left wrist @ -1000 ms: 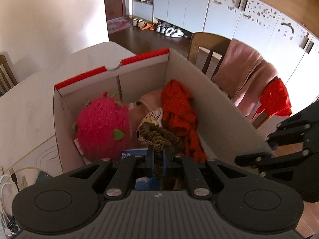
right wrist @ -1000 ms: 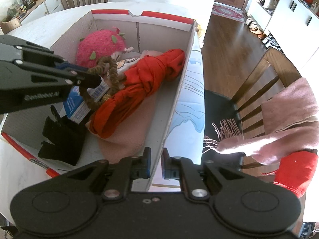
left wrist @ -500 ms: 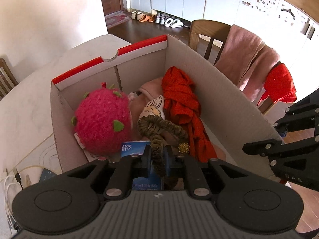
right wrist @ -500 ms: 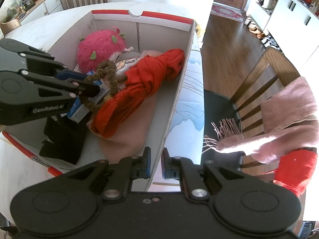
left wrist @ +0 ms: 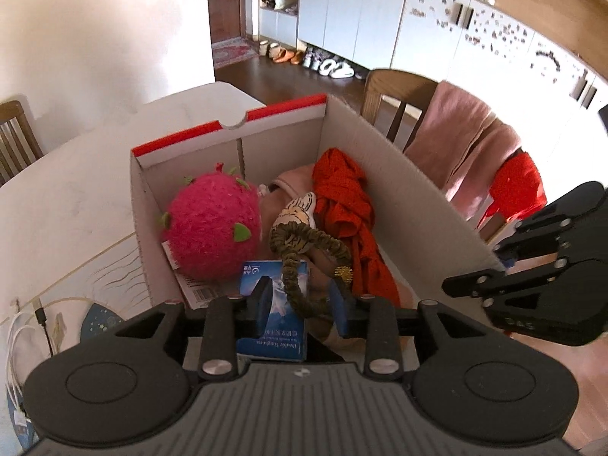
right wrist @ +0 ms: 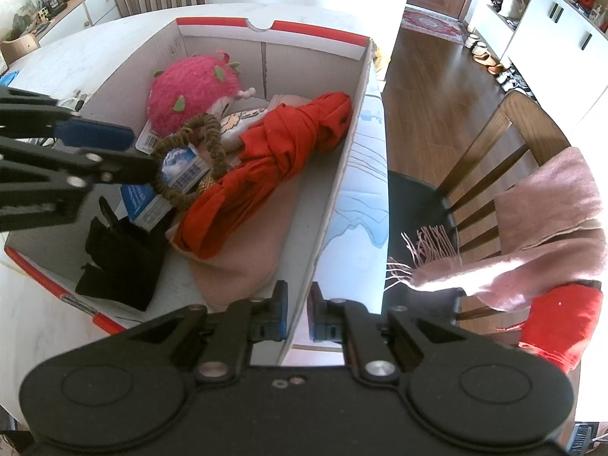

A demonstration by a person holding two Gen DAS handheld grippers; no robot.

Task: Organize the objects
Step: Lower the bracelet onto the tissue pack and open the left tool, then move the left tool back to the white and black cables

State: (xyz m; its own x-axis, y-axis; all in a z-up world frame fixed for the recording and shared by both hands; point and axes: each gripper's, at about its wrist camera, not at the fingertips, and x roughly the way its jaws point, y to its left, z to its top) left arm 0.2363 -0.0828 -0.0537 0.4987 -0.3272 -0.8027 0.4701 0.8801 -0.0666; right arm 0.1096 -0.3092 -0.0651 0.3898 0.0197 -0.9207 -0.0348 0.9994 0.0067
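An open cardboard box (left wrist: 380, 174) on the white table holds a pink dragon-fruit plush (left wrist: 212, 228), a twisted red cloth (left wrist: 345, 205), a blue tissue pack (left wrist: 273, 326) and a black pouch (right wrist: 117, 266). A brown scrunchie (left wrist: 300, 258) lies draped over the blue pack. My left gripper (left wrist: 301, 300) hovers over it with its jaws opening; the scrunchie's loop passes between the pads, which do not press it. From the right wrist view the left gripper (right wrist: 142, 152) reaches in from the left. My right gripper (right wrist: 298, 315) is shut on the box's side wall (right wrist: 334, 190).
A wooden chair (right wrist: 505, 159) beside the box carries a pink fringed scarf (right wrist: 532, 228) and a red cloth (right wrist: 558, 323). White cables (left wrist: 22, 326) lie on the table (left wrist: 76, 197) left of the box. Another chair (left wrist: 15, 133) stands at the far left.
The left gripper's jaws have spread and let go of the scrunchie, which now rests on the blue pack. That gripper has drawn back and slightly up. The right gripper has kept still.
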